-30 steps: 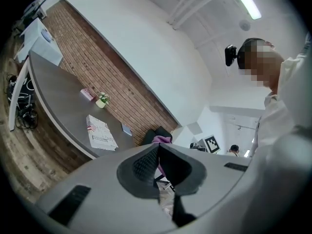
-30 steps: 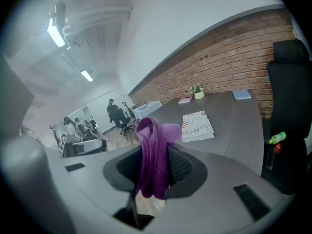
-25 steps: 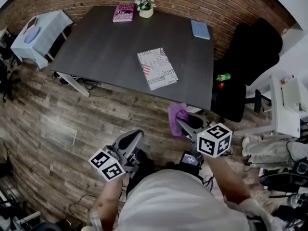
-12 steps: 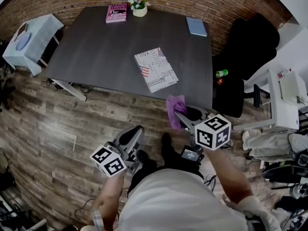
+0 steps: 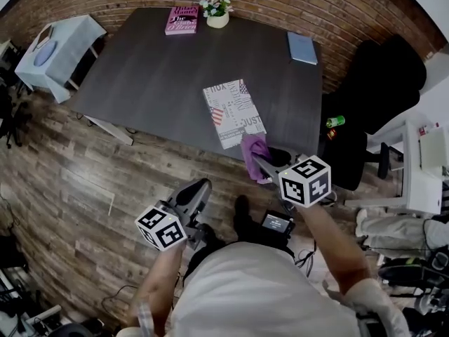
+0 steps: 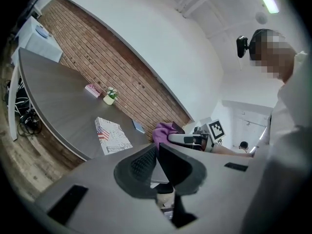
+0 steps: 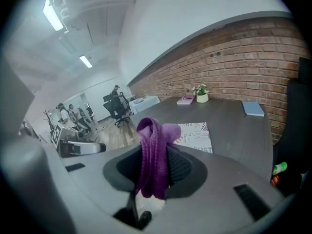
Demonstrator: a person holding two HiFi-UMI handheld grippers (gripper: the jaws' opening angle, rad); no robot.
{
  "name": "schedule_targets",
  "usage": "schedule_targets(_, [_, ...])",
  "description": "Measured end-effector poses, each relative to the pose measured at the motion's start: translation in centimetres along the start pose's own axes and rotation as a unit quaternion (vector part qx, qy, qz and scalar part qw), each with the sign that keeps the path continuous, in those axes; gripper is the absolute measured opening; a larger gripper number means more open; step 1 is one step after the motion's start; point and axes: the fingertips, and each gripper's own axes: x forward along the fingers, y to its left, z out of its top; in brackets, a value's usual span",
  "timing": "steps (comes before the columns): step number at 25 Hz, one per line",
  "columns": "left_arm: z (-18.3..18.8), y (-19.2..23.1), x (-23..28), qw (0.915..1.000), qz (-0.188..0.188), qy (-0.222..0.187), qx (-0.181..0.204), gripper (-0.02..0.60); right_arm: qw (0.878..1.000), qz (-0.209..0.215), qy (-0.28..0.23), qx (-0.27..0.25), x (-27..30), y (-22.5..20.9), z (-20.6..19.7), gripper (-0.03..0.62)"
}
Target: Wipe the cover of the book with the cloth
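Note:
A book with a newsprint-style cover and a small flag (image 5: 234, 113) lies flat near the front edge of the dark table (image 5: 154, 69); it also shows as the book (image 6: 113, 135) and the book (image 7: 196, 135). My right gripper (image 5: 261, 161) is shut on a purple cloth (image 5: 255, 149), held just in front of the table edge and short of the book. The cloth (image 7: 154, 155) hangs bunched between its jaws. My left gripper (image 5: 198, 190) is shut and holds nothing, low over the floor, well short of the table.
A pink book (image 5: 182, 19), a small flower pot (image 5: 217, 12) and a blue notebook (image 5: 302, 48) lie along the table's far side. A black office chair (image 5: 372, 97) with a green can (image 5: 334, 121) stands at the right. A white side table (image 5: 52, 51) stands at the left.
The right gripper with the cloth has come closer to the table's front edge and the book. The left gripper has stayed low and shut.

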Motion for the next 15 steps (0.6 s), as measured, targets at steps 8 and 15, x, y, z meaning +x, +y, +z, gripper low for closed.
schedule_targets(8, [-1.2,2.9,6.2,0.9982,0.055,0.014,-0.02,0.012,0.997,0.041,0.043,-0.045,3.4,-5.6,2.1,0.114])
schedule_targets(15, [-3.4,6.5,9.9,0.99,0.127,0.06,-0.018,0.012,0.989,0.073,0.08,-0.099,6.9,-9.0,3.2,0.114])
